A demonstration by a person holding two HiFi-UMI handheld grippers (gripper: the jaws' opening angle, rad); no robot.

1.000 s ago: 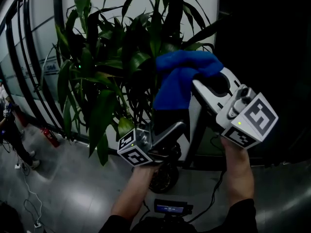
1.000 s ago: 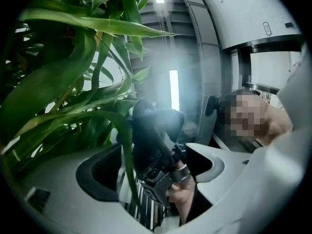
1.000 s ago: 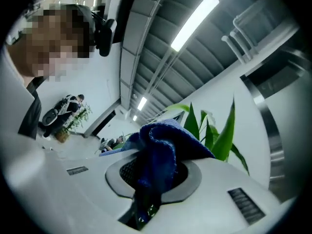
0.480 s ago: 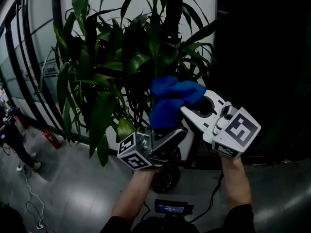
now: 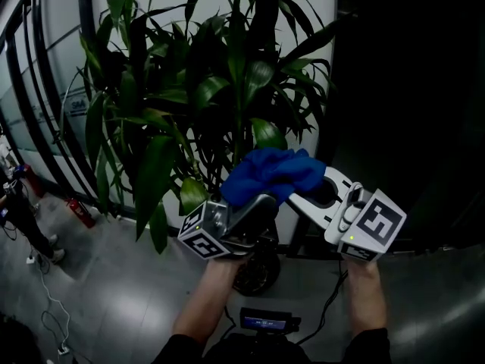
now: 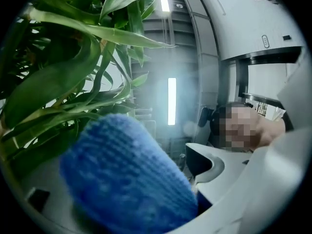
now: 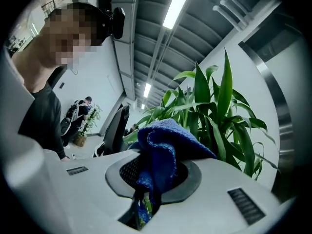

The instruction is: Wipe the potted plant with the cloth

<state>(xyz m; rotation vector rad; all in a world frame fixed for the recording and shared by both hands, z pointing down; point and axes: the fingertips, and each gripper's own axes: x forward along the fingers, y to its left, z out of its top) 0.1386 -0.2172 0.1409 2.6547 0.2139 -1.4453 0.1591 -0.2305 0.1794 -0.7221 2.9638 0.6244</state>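
no brand anywhere, only bold black-and-white square markers: left cube (image 5: 198, 233) on the left gripper (image 5: 254, 207), right cube (image 5: 377, 222) on the right gripper (image 5: 294, 194). small sign (image 5: 78, 106) on the glass wall (image 5: 45, 112) at far left, lettering too small to read.

counting up: one potted plant (image 5: 220, 89), tall, with long green leaves; one blue cloth (image 5: 269, 174); two grippers; one red fire extinguisher (image 5: 79, 212) on the floor (image 5: 114, 302) at left.

right jaws clenched on a fold of the cloth, bunched up just in front of the plant's lower leaves, on the near side. right hand (image 5: 362, 268) under its gripper, nose aimed left and about level.

left forearm (image 5: 208, 294) up from the near edge, gripper tilted steeply up and to the right. jaws released, standing apart right beneath the cloth bundle. touching it or not, hard to say.
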